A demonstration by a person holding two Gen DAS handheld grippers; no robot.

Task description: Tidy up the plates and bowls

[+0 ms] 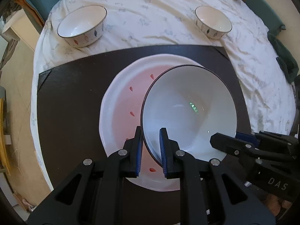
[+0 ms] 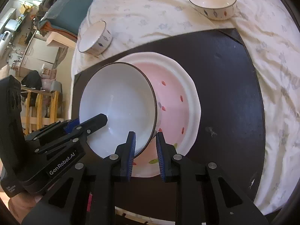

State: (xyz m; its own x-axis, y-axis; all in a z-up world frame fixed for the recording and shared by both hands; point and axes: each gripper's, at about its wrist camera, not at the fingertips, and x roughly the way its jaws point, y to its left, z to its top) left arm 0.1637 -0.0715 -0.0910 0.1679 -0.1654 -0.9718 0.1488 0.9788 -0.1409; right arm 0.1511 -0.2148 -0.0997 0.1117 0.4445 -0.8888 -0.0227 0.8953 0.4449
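Three white ceramic bowls and one pink-centred white ceramic plate (image 1: 120,112). The large dark-rimmed white bowl (image 1: 187,110) sits tilted in the plate, which lies on the dark rectangular mat (image 1: 71,103) covering the bench. Left tool (image 1: 151,150) and right tool (image 2: 145,148) each straddle that bowl's rim, jaws slightly apart. Two small leaf-patterned bowls (image 1: 82,25) (image 1: 212,21) rest beyond the plate on the wrinkled white cloth (image 1: 150,15).

Both wrist cameras look down, close, toward twelve o'clock, sharing the dark-rimmed white ceramic bowl (image 1: 189,110) (image 2: 118,105) from opposite sides.
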